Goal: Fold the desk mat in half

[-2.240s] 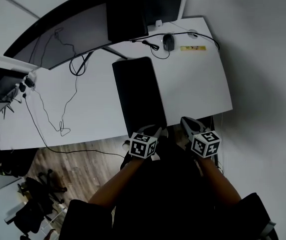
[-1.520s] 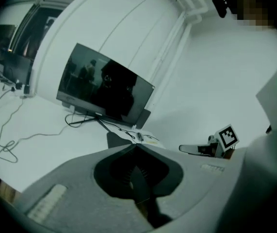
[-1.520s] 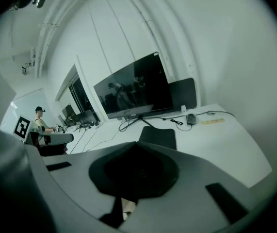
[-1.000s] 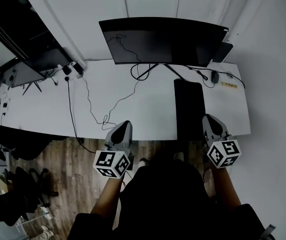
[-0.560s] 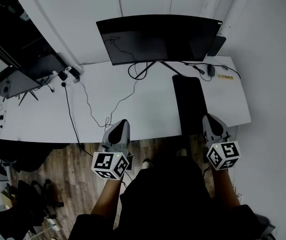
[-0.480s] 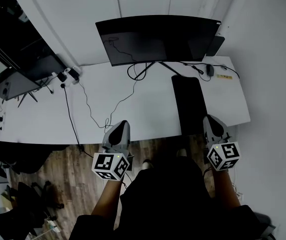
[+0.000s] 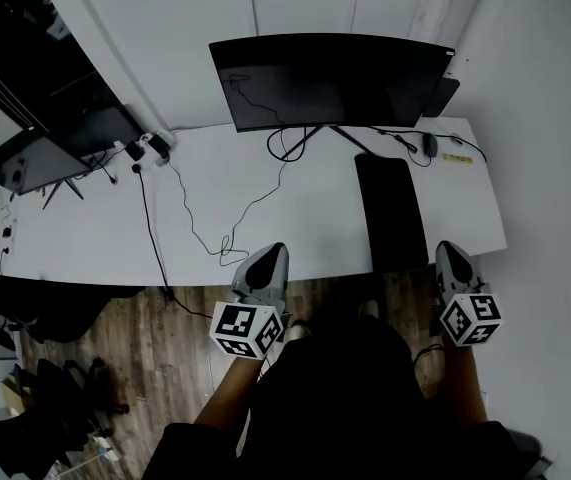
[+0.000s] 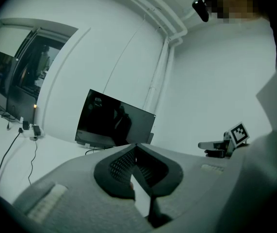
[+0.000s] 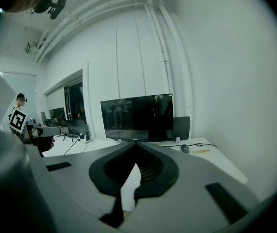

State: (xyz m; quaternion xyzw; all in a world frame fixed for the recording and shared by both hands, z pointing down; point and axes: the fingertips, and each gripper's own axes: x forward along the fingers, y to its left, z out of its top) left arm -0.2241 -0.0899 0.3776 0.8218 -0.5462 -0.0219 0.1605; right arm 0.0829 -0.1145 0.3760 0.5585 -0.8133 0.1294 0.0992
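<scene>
**Mat lies lengthwise on the right of the table, both grippers closed and clear of it**

The white table (image 7: 315, 238) spans the head view, smooth and bare apart from thin black cables (image 7: 193, 230) looping over its middle. A wide curved monitor (image 7: 335, 83) with a dark screen stands along the back edge.

The mat (image 7: 395, 213) is a narrow, flat, matte black rectangle in the table's right half. Its long axis runs from the near edge toward the back edge, leaning slightly left at the far end. Its near short end sits at the near edge and its far end stops short of the monitor's foot. Whether it is one layer or two cannot be told.

The right gripper (image 7: 449, 249) hovers at the near edge, just beside the mat's near right corner and apart from it, with its grey jaws pressed together on nothing. The left gripper (image 7: 278, 251) is at the near edge well to the mat's left, jaws also closed and empty.

A small dark mouse (image 7: 429, 145) lies near the back right corner.
</scene>
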